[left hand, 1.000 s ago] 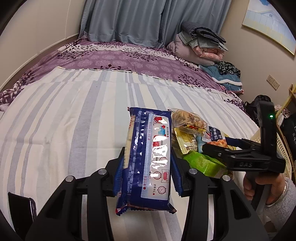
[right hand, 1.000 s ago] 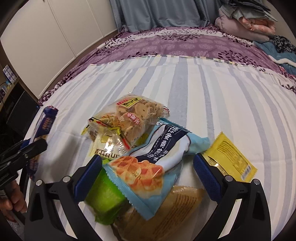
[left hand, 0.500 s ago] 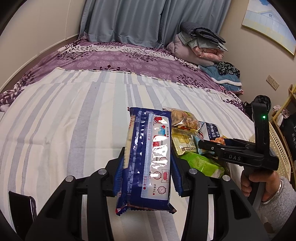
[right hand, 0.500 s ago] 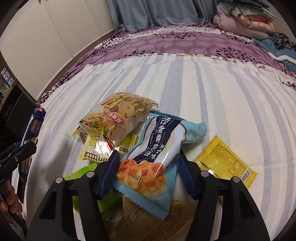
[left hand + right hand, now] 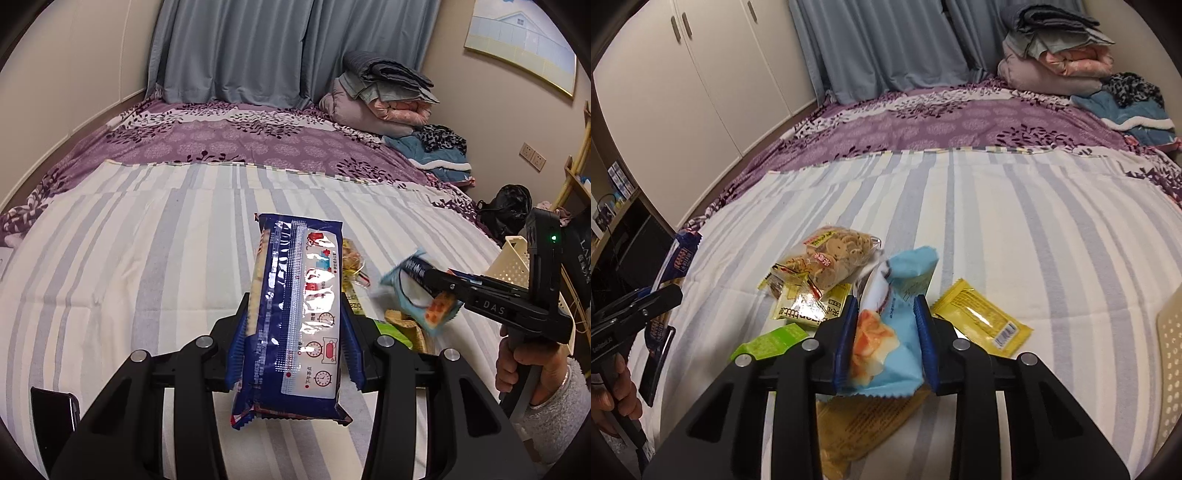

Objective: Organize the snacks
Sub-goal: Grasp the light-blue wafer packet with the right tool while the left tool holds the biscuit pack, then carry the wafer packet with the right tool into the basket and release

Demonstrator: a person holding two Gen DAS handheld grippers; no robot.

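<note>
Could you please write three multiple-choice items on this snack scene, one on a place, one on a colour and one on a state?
1. Where is the cream perforated basket?
A. at the right edge of the bed
B. on the folded blankets
C. by the wardrobe doors

2. What colour is the long packet in the left gripper?
A. green
B. dark blue
C. yellow

3. What is the state of the right gripper?
A. open above the pile
B. shut on nothing
C. shut on the light blue packet

Answers: 1 A, it shows at the right border of the right wrist view, beside the striped sheet; 2 B, its wrapper is dark blue; 3 C, the jaws, which have just been closing, pinch that packet on both sides.
</note>
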